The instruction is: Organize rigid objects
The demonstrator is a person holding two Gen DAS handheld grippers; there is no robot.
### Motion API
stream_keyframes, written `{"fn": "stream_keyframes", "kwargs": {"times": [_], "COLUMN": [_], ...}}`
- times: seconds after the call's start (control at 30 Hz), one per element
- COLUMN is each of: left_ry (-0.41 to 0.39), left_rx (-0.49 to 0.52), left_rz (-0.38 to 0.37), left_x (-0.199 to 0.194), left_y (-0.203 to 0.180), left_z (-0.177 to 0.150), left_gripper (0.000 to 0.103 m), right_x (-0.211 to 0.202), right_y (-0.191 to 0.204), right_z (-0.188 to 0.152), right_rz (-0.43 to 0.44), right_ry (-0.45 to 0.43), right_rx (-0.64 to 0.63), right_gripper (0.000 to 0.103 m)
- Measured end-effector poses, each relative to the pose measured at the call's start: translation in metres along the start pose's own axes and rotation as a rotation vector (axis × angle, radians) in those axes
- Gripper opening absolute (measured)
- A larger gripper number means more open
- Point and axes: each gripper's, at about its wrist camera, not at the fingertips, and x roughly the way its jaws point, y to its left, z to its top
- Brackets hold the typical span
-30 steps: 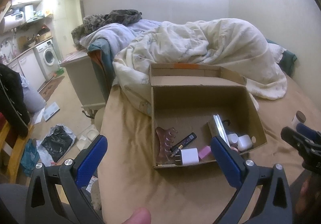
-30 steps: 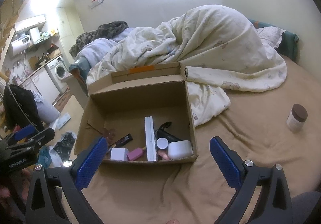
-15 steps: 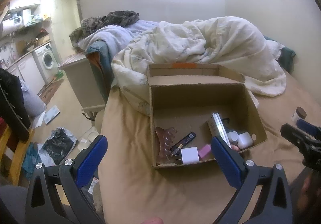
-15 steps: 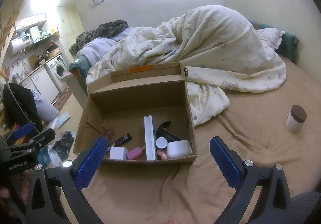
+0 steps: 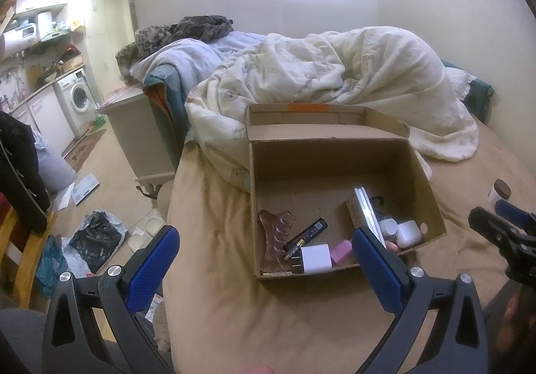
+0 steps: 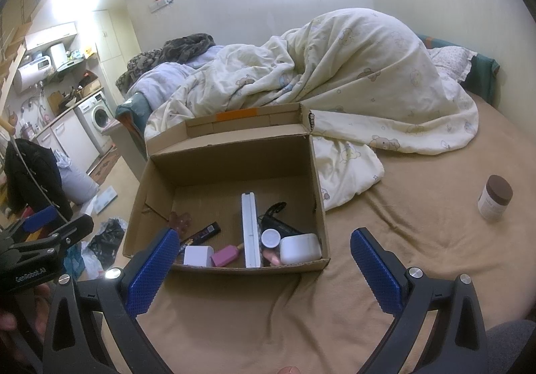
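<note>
A: Where are the rigid objects kept?
B: Most are gathered in the cardboard box (image 6: 231,169) — one jar (image 6: 495,201) is left on the bed (image 6: 418,256).
A: The grippers?
B: Left gripper (image 5: 264,260) and right gripper (image 6: 261,260) — both are held spread wide, with nothing gripped.

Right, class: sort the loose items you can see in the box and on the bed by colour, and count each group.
White: 4 (charger, long case, round cap, tub)
Pink: 1 (block)
Black: 2 (tube, clip)
Brown: 2 (comb, brown-lidded jar)
Total: 9
</note>
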Motion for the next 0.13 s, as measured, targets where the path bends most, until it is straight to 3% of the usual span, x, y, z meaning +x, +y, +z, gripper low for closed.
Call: {"fn": "stream_keyframes", "kwargs": {"times": [0.13], "left_ry": [-0.002], "left_rx": [-0.011], "left_rz": [-0.023], "left_x": [0.0013], "left_y": [0.0000], "left_z": [-0.0021], "left_gripper": [0.102], "right_x": [-0.0004], "right_y": [-0.0004], "right_z": [-0.0006], "right_rz": [0.003], "right_ry": [0.000], "right_rx": [-0.002], "right_gripper": [0.103]}}
